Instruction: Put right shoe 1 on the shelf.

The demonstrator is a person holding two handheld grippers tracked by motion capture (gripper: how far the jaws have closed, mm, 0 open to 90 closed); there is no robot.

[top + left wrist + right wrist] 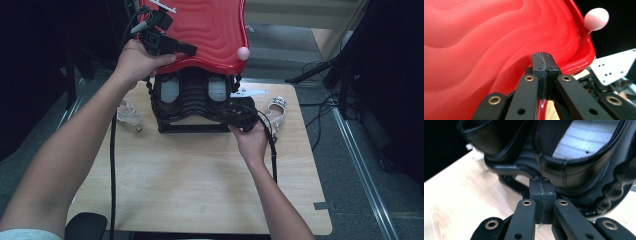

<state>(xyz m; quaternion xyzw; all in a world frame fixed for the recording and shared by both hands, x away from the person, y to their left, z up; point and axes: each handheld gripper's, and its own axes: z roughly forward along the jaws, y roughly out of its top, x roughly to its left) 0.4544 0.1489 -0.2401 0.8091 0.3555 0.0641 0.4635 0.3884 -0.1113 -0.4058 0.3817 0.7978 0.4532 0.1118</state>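
The wooden table (200,185) is lying mostly bare on its near half. At its far edge a black case (192,102) is standing with its red lid (205,27) swung up. The left gripper (187,49) is pinching the lid's front rim (574,65), jaws pressed together on it. The right gripper (231,116) is sitting at the case's front right edge, jaws closed together, gripping nothing visible. White sandals (277,111) are lying just beside the case.
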